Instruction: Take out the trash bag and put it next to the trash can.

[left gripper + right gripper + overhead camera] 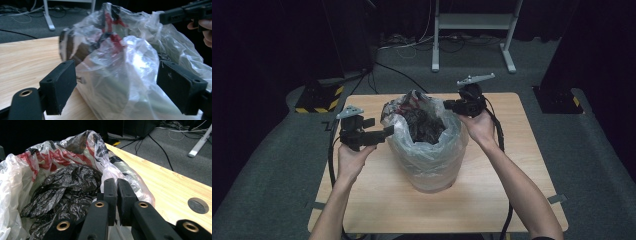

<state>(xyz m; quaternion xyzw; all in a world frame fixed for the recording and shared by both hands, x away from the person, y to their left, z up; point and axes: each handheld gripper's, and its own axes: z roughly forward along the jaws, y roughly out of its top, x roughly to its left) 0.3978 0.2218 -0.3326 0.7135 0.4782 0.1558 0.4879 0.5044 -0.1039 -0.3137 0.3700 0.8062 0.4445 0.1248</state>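
A round bin lined with a clear plastic bag (432, 160) stands in the middle of the wooden table (492, 195). Crumpled black plastic (67, 192) and a red-and-white bag (50, 157) lie inside it. My right gripper (117, 182) is at the bin's far right rim (447, 105), its jaws shut on a fold of the clear bag's edge. My left gripper (379, 127) hovers at the bin's left side, open. In the left gripper view the bag (130, 62) bulges between its wide-apart jaws (116, 90), with no pad pressing on it.
A round cable hole (198, 205) sits in the tabletop near the right gripper. Beyond the table stand a white frame's legs (472, 22), floor cables, a yellow-and-black striped base (319, 97) at the left and a dark stand base (557, 97) at the right.
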